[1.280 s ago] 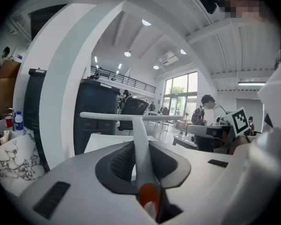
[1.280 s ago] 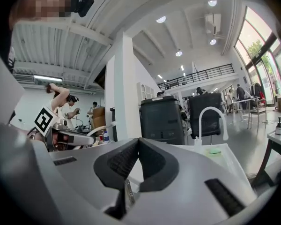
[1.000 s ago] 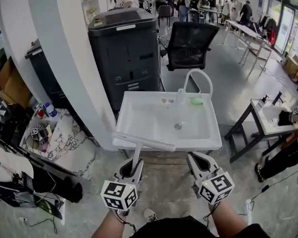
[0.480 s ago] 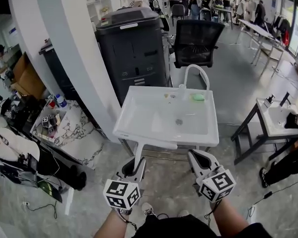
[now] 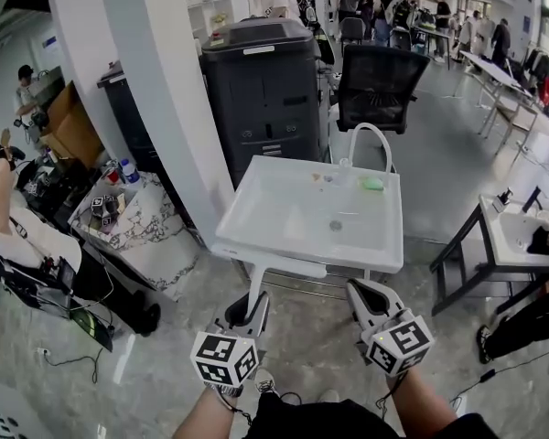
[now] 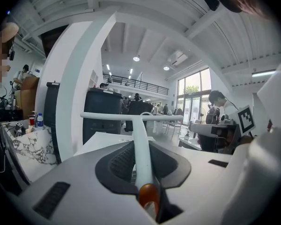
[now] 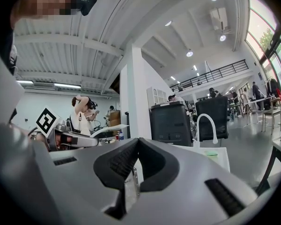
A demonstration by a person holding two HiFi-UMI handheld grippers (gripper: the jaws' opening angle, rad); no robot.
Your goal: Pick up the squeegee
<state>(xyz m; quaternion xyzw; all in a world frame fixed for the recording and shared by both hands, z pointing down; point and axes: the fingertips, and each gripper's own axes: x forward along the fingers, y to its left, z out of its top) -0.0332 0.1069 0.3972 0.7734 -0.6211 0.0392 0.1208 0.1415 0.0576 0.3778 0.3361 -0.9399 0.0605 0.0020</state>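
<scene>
Head view: left tool [image 5: 250, 305] pinches squeegee [image 5: 274, 263] handle, handle running straight ahead along tool, blade crosswise before sink [image 5: 284, 210]; right tool [image 5: 360, 289] pressed together, empty, just beside.

The right hand-held gripper [image 7: 137, 142] fills the foreground, its grey jaws meeting at the tips with nothing between the dark ribbed pads. To the left, the left hand-held gripper [image 7: 90, 138] shows with its marker cube, and the white squeegee [image 7: 110, 129] juts from its tip. Behind it a person in white [image 7: 82, 114] stands with arms raised. A white pillar [image 7: 136, 93] rises at the centre. Right of it stand a black printer [image 7: 171, 123] and a black office chair [image 7: 213, 110]. In front of them is a white sink [image 7: 221, 159] with a curved white tap [image 7: 207, 122] and a green thing [image 7: 210, 154] lying near the tap.
</scene>
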